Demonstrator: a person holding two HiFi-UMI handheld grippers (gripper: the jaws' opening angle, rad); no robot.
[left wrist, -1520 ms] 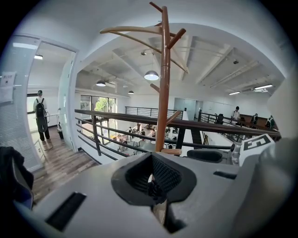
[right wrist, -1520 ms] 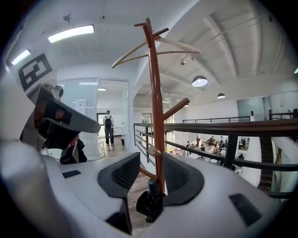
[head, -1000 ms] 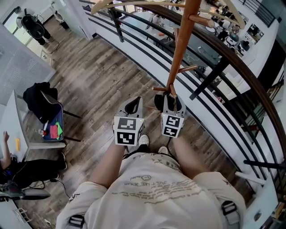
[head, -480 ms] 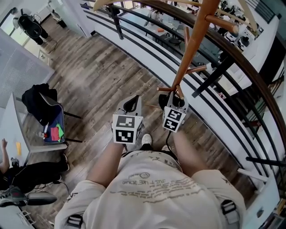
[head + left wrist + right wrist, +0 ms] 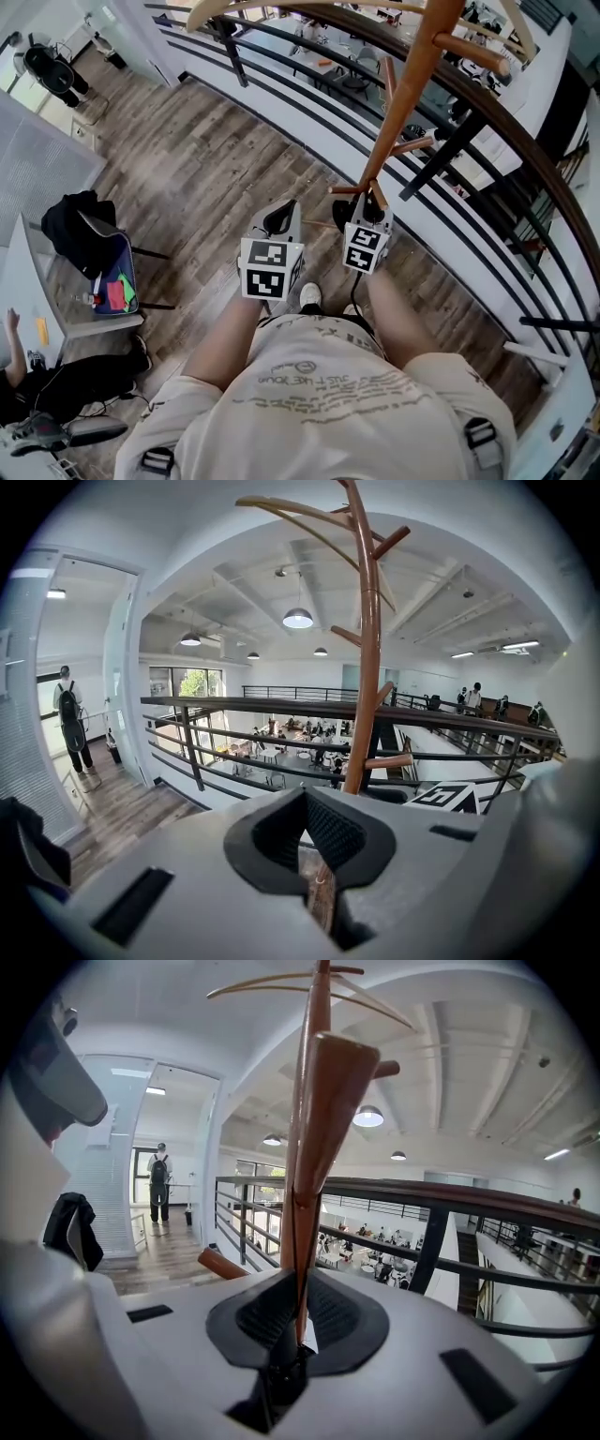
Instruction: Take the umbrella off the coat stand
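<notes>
**Right claw at the stand, umbrella not showing**

The left claw (image 5: 278,217) is hovering empty, its jaws all but together. Just beside it, the right claw (image 5: 367,208) is clamping a brown piece (image 5: 328,1119) that is rising upright along the stand (image 5: 403,94) pole. Whether this is a peg or the umbrella, I cannot tell. No umbrella is showing on the pegs above.

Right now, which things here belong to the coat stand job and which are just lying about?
Job: coat stand, left gripper, right gripper. No umbrella shows in any view.
Lying about: black jacket, blue bag, railing.
</notes>
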